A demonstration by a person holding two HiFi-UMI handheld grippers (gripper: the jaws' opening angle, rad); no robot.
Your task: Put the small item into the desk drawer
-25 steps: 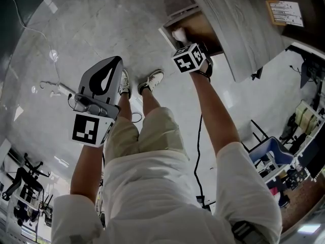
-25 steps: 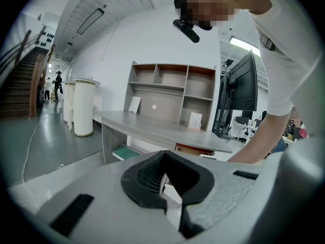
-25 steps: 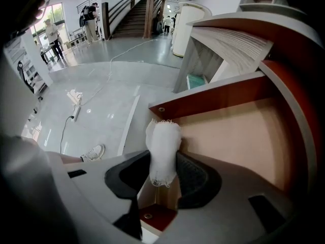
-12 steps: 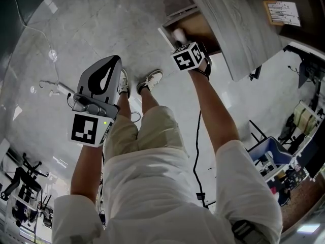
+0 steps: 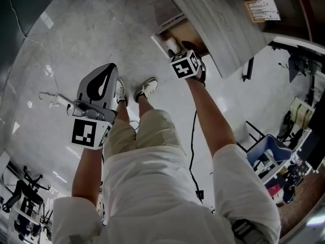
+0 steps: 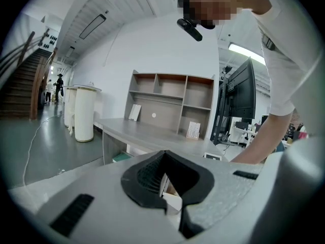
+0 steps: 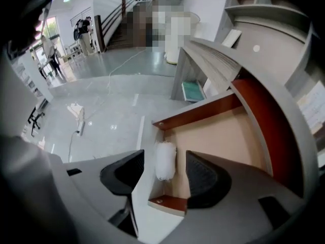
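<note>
The small item [image 7: 164,160], a white fuzzy roll, lies in the open desk drawer [image 7: 223,136] against its front wall. My right gripper [image 7: 165,173] hangs over it, pointing steeply down. Its jaws have just been opening, and the pads stand apart on either side of the roll without touching it. In the head view the right gripper [image 5: 175,47] is over the drawer [image 5: 184,30] under the grey desk top [image 5: 213,19]. My left gripper [image 5: 103,71] is held off to the left over the floor, shut with nothing in it [image 6: 163,179].
The person's legs and white shoes [image 5: 144,89] stand just in front of the drawer. A cable [image 5: 192,151] trails on the floor at the right, and a power strip with a cord [image 5: 56,99] lies at the left. A shelf unit [image 6: 170,103] stands on the desk.
Both grippers have come up a little. The right one has lifted away from the drawer.
</note>
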